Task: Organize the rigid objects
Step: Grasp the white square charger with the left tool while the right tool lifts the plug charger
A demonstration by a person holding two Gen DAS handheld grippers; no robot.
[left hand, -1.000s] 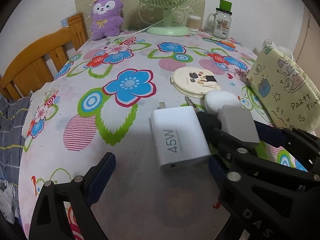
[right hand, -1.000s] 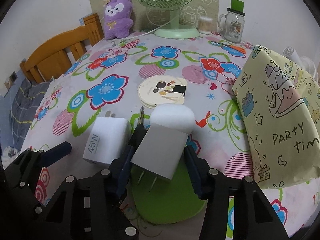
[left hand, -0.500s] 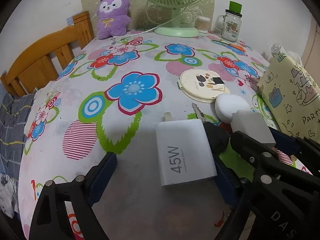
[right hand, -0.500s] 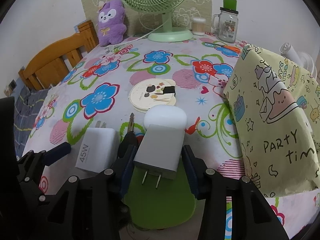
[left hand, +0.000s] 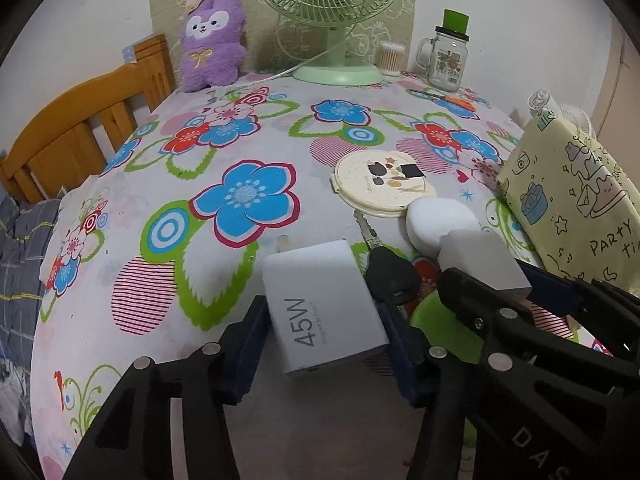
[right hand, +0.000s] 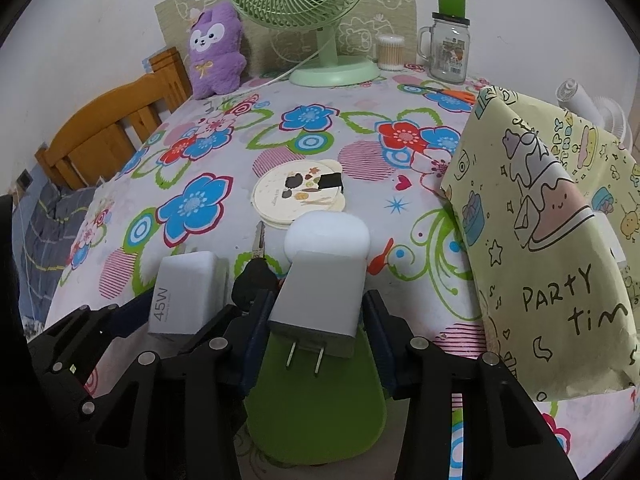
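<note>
A: On the flowered tabletop point(left hand: 120, 280), the left gripper point(left hand: 320, 322) has just been closing, its jaws now against the sides of the white 45W charger point(left hand: 324, 304). Risk?

B: Slipping on its smooth sides; the black key point(left hand: 390, 276) lies just beside.

A: And right?

B: The right gripper point(right hand: 316, 316), angled downward, clamps the gray plug point(right hand: 320, 300) by the earbud case point(right hand: 326, 236).

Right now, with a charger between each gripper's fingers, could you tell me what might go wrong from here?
1. The left gripper, whose jaws have just been closing, holds the 45W charger near its back end; it may tilt when lifted.
2. The black key lies against that charger and could be dragged.
3. The grey charger in the right gripper touches the white case and may nudge it.
</note>
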